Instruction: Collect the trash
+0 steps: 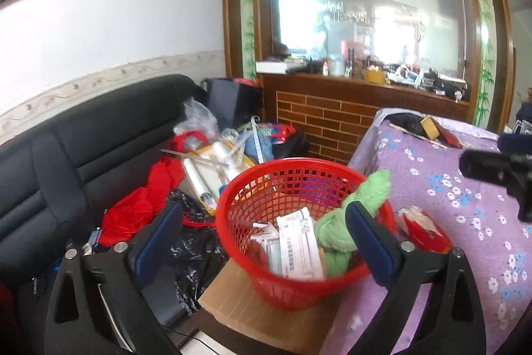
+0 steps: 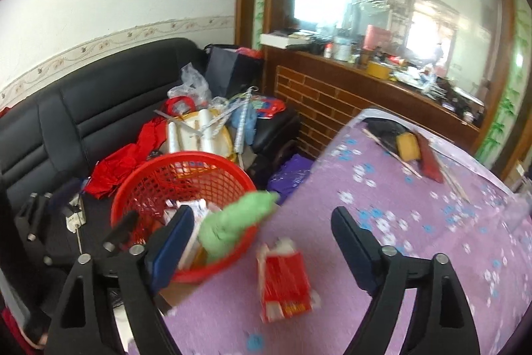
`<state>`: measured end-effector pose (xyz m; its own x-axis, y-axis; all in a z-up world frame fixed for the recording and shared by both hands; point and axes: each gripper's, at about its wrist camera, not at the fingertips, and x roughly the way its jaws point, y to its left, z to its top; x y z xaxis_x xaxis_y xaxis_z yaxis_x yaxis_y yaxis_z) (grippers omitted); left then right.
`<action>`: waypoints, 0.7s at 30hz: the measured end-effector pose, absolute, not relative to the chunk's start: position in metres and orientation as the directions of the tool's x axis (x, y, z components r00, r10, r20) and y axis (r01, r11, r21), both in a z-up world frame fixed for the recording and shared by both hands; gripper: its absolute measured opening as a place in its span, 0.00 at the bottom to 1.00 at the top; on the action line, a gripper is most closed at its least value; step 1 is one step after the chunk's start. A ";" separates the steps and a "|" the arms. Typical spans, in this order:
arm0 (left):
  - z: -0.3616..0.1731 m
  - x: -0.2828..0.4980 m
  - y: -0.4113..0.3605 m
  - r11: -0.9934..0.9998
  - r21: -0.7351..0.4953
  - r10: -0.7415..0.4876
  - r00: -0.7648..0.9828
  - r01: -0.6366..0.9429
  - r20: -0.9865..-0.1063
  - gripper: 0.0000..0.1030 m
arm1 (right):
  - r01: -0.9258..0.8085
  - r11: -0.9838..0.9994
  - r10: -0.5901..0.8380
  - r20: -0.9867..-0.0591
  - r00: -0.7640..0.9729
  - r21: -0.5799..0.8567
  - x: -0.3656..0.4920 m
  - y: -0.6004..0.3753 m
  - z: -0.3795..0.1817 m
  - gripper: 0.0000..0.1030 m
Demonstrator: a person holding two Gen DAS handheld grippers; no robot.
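Left gripper [image 1: 262, 232]: my fingers stand wide apart with nothing pressed between them; the basket shows in the gap beyond.
Right gripper [image 2: 262, 233]: my fingers are spread wide and grip nothing; they hang over the purple cloth.
Basket [image 1: 252, 198]: red plastic mesh, upright on a cardboard box [image 1: 239, 301], just beside the edge of the counter.
In the basket: white paper packets [image 1: 299, 245] and a green cloth [image 1: 352, 215] that leans up over the rim on the counter side.
Red packet [image 2: 282, 275]: lies flat on the counter, just outside the basket, in front of my right fingers; white tissue shows at its end.
Counter [image 2: 432, 222]: covered by a purple cloth with small white and blue flowers.
Far end of counter: a yellow block [image 2: 407, 145], a dark red flat thing and thin sticks, well apart from the basket.
Sofa [image 1: 83, 138]: black, behind the basket, heaped with red cloth, plastic bags and rolls.
Picture: blurred in the right view.
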<state>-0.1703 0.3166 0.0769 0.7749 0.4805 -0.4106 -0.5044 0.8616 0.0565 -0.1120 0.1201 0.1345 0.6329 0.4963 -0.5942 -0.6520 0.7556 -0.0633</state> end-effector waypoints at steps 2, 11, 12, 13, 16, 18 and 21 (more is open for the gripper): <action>0.077 -0.182 0.302 0.854 0.065 0.496 0.771 -0.516 -0.399 0.98 | -0.638 0.767 0.493 -0.580 0.649 -0.063 -0.126 0.101 0.133 0.91; 0.070 -0.211 0.247 0.850 0.095 0.512 0.770 -0.519 -0.381 0.99 | -0.533 0.835 0.394 -0.527 0.753 -0.137 -0.181 0.020 0.114 0.94; 0.069 -0.212 0.244 0.847 0.098 0.517 0.769 -0.522 -0.376 0.99 | -0.521 0.841 0.380 -0.522 0.763 -0.149 -0.184 0.014 0.112 0.94; 0.068 -0.213 0.240 0.845 0.103 0.521 0.767 -0.524 -0.374 0.99 | -0.513 0.844 0.372 -0.518 0.770 -0.157 -0.187 0.008 0.110 0.94; 0.065 -0.213 0.232 0.847 0.118 0.519 0.761 -0.518 -0.388 0.99 | -0.491 0.856 0.354 -0.509 0.785 -0.161 -0.198 -0.010 0.106 0.94; 0.065 -0.214 0.227 0.849 0.121 0.518 0.762 -0.515 -0.390 0.99 | -0.484 0.861 0.351 -0.508 0.787 -0.156 -0.203 -0.020 0.106 0.94; 0.066 -0.216 0.220 0.854 0.128 0.511 0.767 -0.504 -0.389 0.99 | -0.478 0.864 0.345 -0.505 0.791 -0.158 -0.211 -0.029 0.106 0.94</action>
